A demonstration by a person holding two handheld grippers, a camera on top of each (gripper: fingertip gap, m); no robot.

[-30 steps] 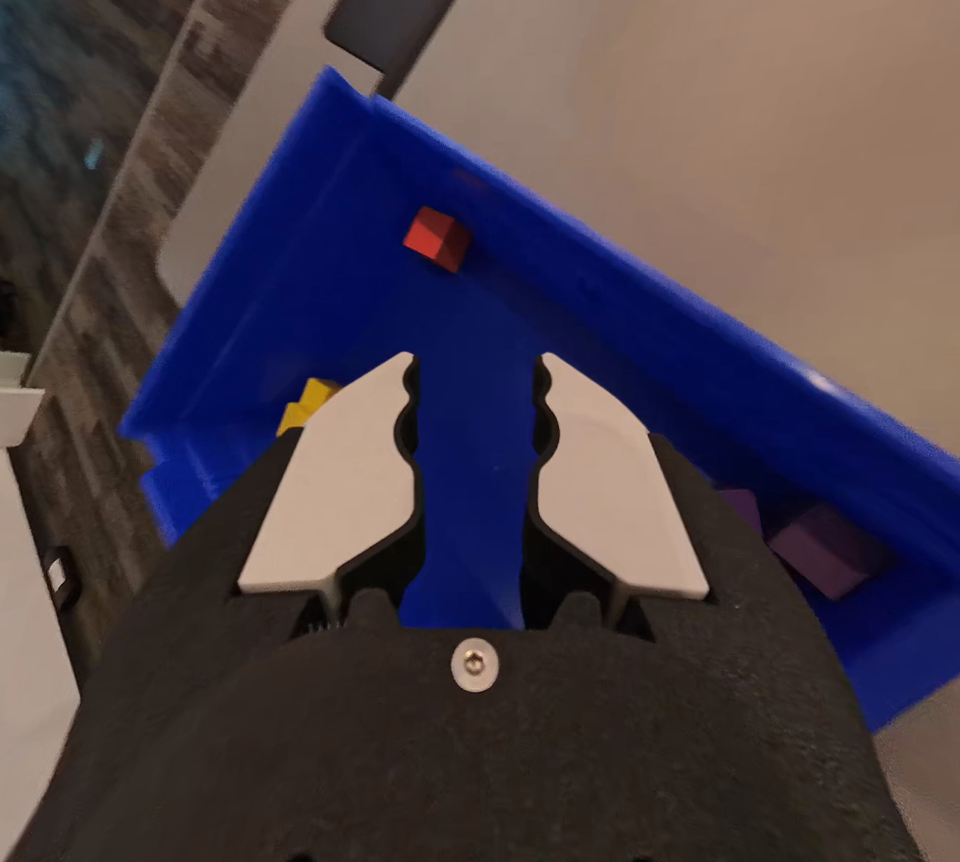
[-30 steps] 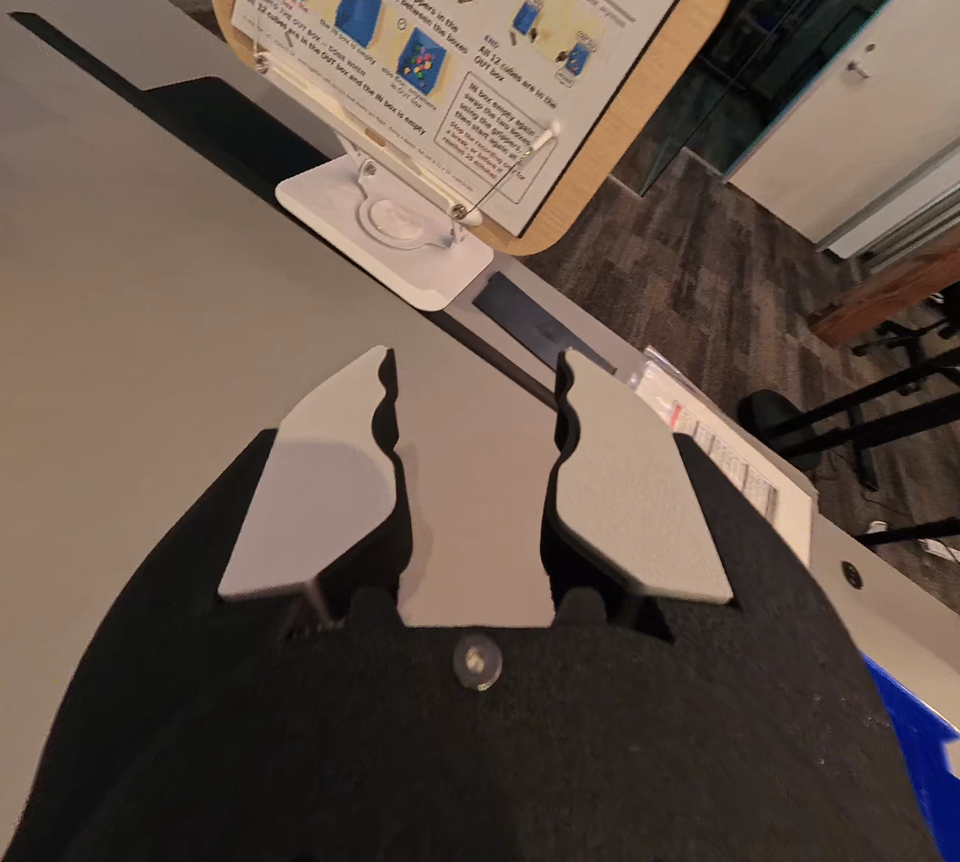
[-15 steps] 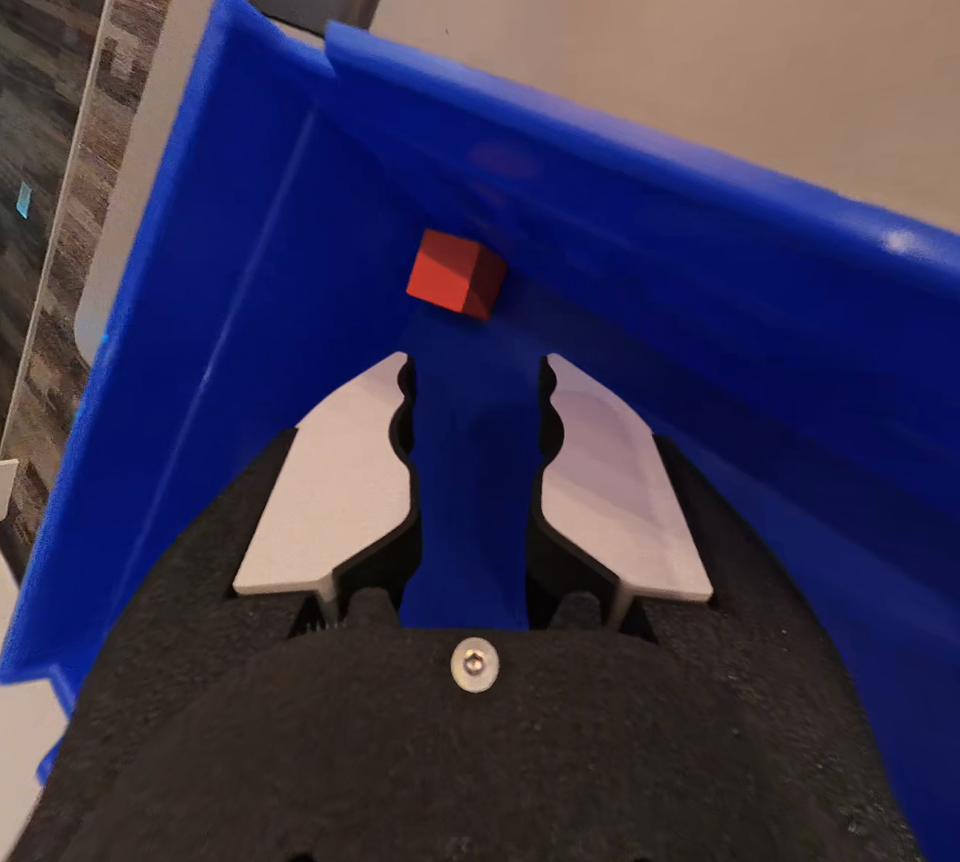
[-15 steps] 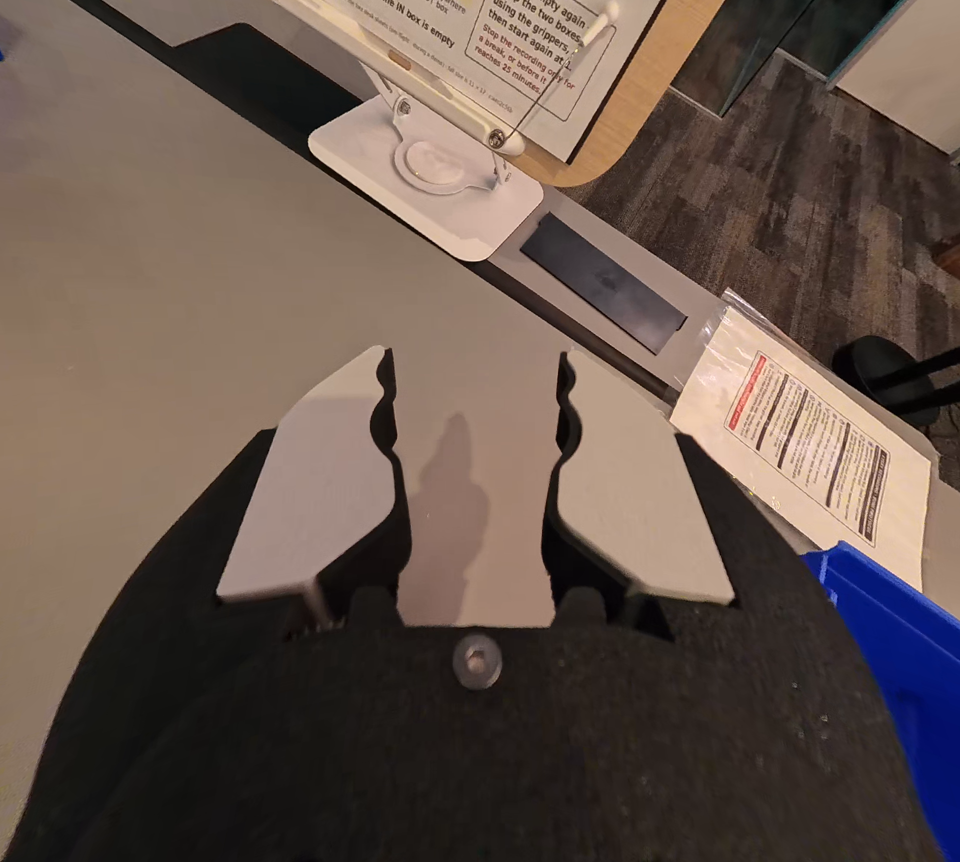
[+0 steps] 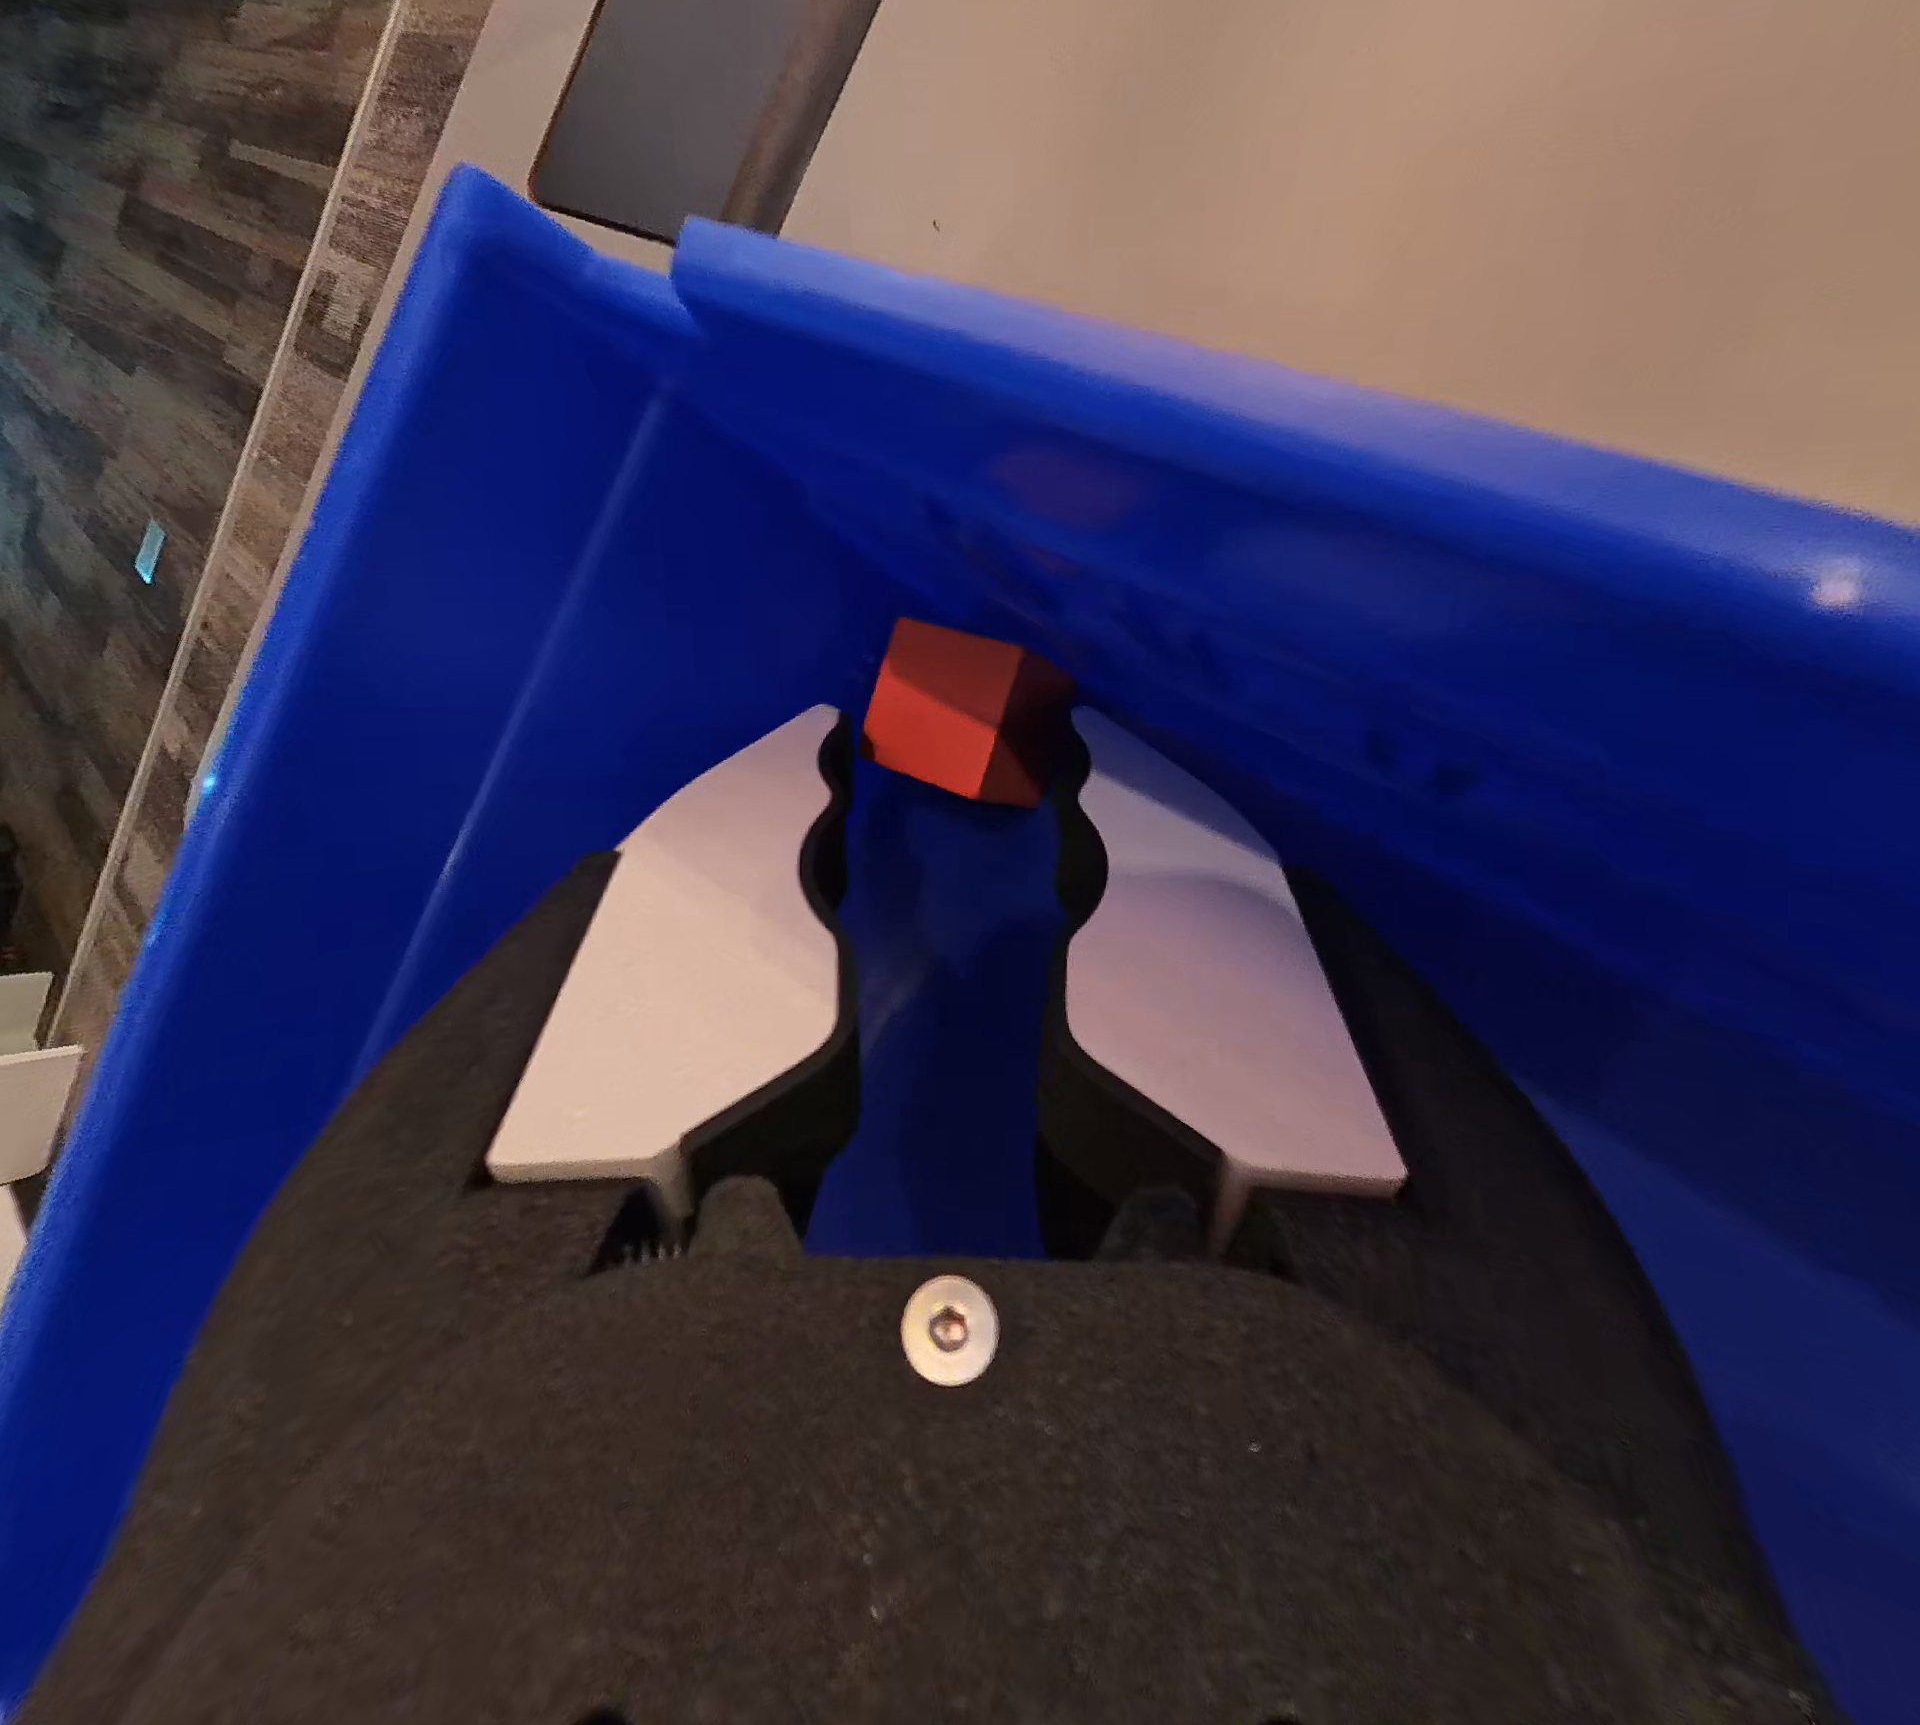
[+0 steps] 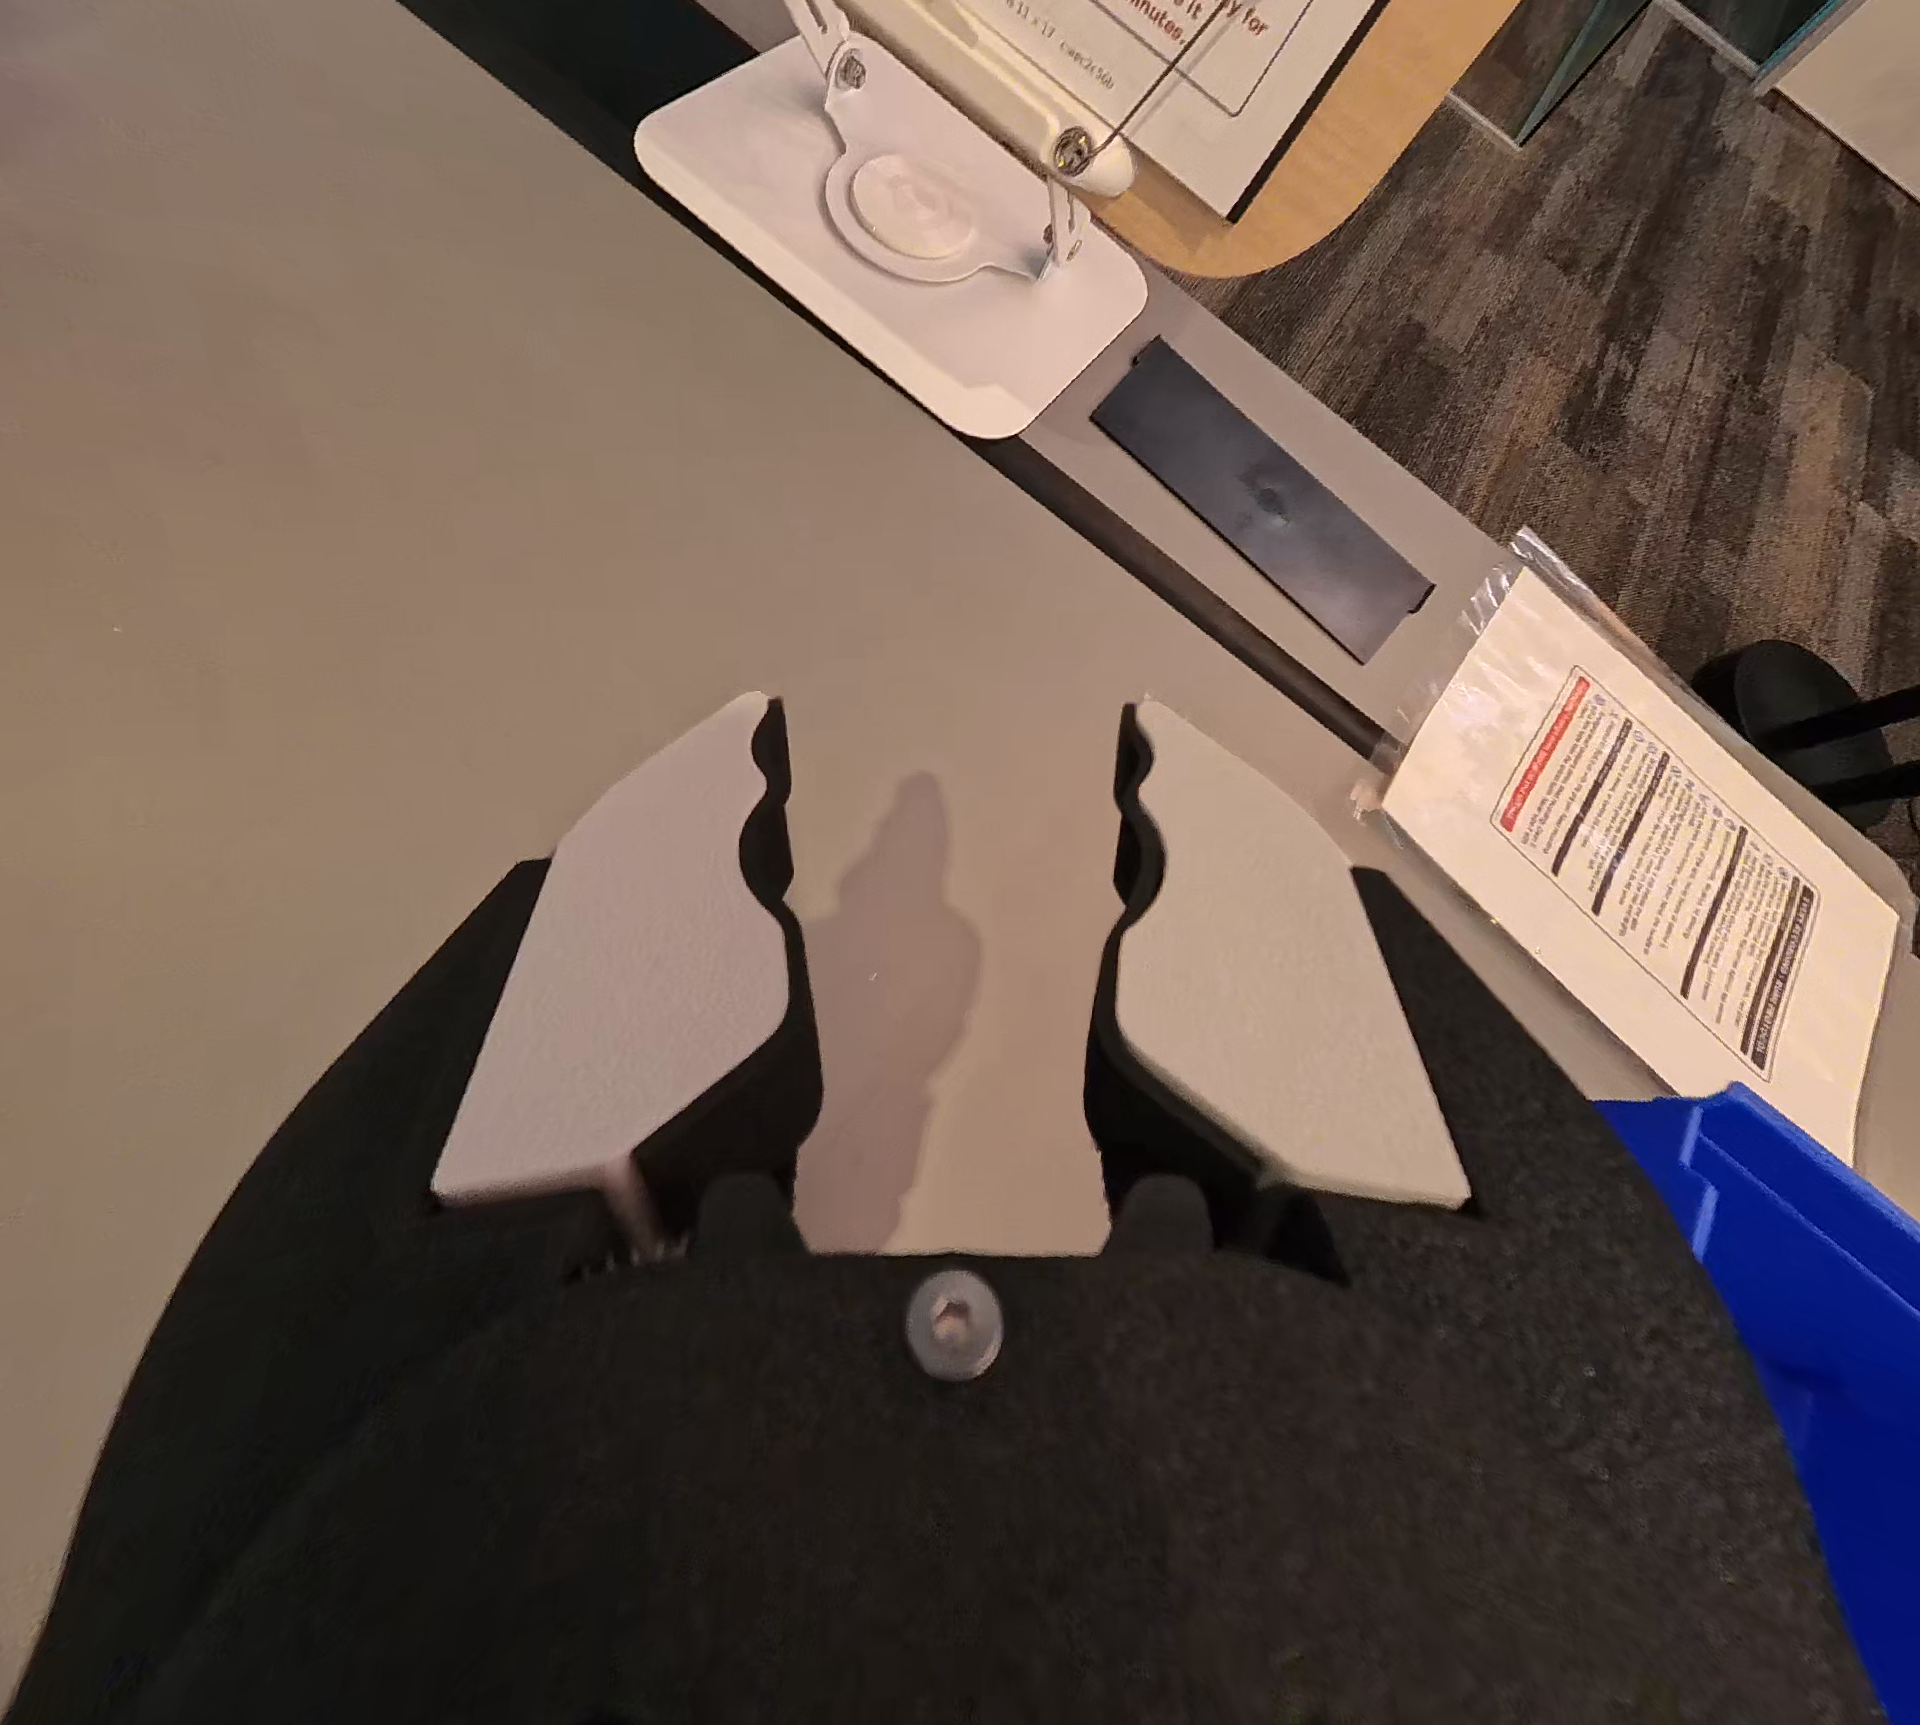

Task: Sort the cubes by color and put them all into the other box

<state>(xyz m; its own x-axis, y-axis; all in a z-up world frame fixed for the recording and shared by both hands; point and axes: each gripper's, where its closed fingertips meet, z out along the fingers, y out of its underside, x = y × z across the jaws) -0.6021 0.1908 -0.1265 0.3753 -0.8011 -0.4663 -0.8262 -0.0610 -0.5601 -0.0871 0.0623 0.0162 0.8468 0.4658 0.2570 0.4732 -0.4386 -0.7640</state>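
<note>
Red cube (image 5: 961, 707) sat against the blue box (image 5: 1403, 636) wall, between the left gripper (image 5: 951, 756) tips, jaws parted and not yet gripping, so closing askew against that wall could have squeezed it loose.

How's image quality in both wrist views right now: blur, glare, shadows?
Left wrist view: blue box rim is smeared by motion blur, with a small glare spot on it; red cube stays fairly crisp. Right wrist view: mostly sharp, with the right gripper casting a soft shadow on the table; straight edges bow from wide-angle distortion.
</note>
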